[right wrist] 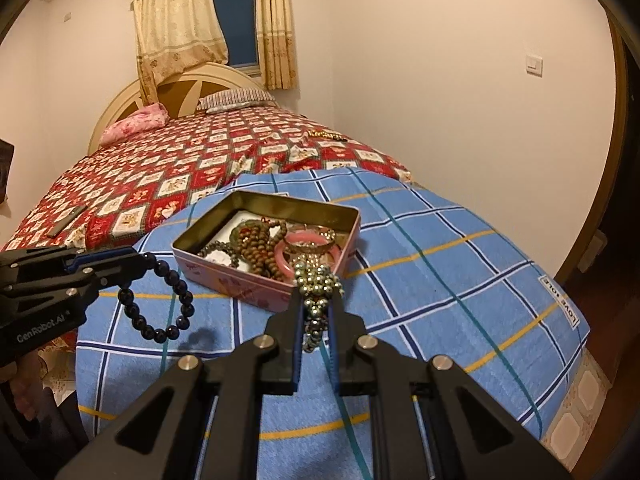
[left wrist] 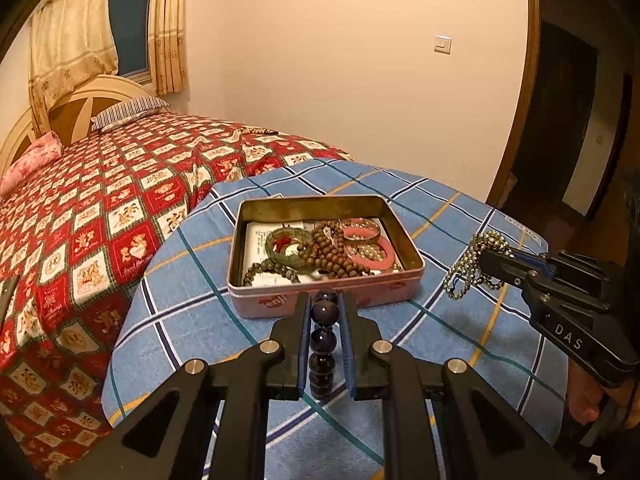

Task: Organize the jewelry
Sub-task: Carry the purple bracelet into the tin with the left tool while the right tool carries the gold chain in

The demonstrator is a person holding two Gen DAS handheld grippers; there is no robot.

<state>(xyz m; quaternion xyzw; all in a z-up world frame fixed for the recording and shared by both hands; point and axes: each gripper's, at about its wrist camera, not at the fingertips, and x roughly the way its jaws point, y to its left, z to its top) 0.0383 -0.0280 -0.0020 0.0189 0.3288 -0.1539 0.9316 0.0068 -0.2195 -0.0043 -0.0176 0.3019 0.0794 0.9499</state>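
Here, both claws are hovering near the pink tin (left wrist: 328, 294) on the blue checked cloth (left wrist: 192, 288), each carrying a piece. Risk: the gold bead chain (right wrist: 318, 280) is dangling loose below the right claw (right wrist: 316, 300) and could be snagging the tin's rim or the wooden beads (left wrist: 328, 250) inside. The dark bead bracelet (right wrist: 158, 300) is hanging by a few beads; a slack pinch would be dropping it short. Left claw (left wrist: 325, 312) is narrowly parted, clenched on that bracelet; right claw is nearly closed, gripping the chain.

Warm dim light, fisheye-warped edges
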